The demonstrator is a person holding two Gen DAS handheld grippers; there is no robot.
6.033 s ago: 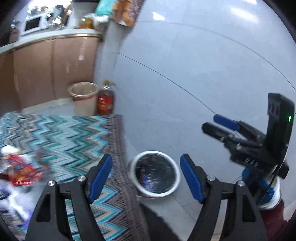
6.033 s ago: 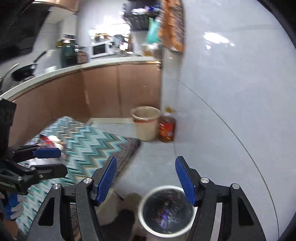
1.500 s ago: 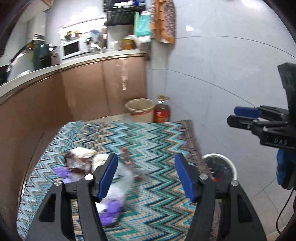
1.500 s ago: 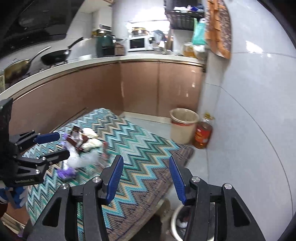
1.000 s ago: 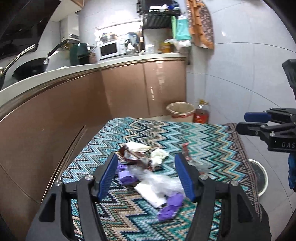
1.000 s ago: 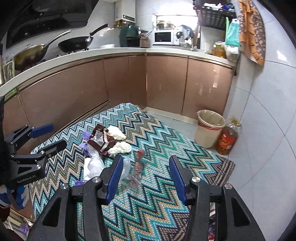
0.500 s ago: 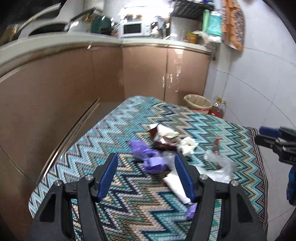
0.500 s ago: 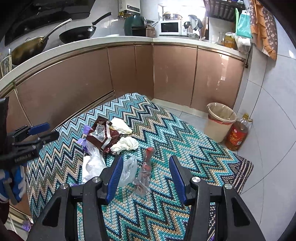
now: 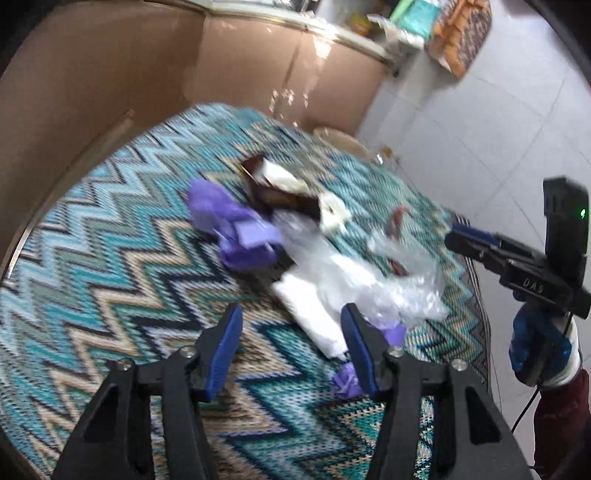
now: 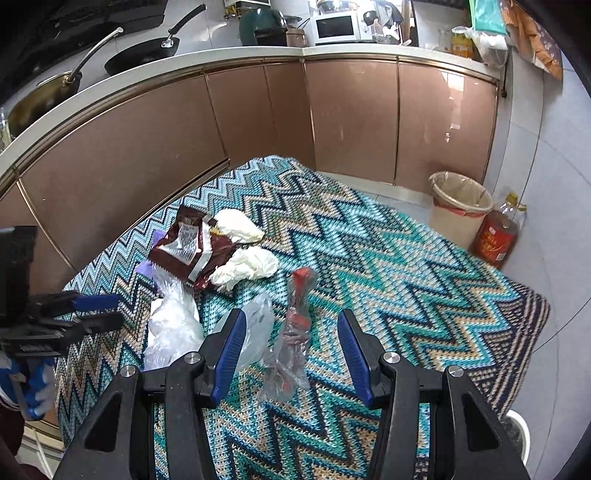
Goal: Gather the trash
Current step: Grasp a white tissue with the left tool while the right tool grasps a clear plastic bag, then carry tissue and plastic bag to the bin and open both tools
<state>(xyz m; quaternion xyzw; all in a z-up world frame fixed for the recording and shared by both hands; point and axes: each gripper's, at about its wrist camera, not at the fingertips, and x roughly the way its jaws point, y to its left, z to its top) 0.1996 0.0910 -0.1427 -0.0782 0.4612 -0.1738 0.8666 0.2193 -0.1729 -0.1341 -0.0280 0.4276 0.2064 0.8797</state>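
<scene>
Zigzag-patterned rug (image 10: 388, 258) on the kitchen floor is littered with uncollected trash (image 10: 207, 251), nothing yet gripped: left gripper (image 9: 291, 347) closing on nothing, right gripper (image 10: 291, 354) held open above a clear wrapper (image 10: 291, 332).

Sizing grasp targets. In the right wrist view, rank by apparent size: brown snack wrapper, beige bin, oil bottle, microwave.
1. Brown snack wrapper
2. Beige bin, though it sits farther back, so its true size may exceed the wrapper's
3. Oil bottle and microwave look about alike; the microwave is far off, so unranked
</scene>
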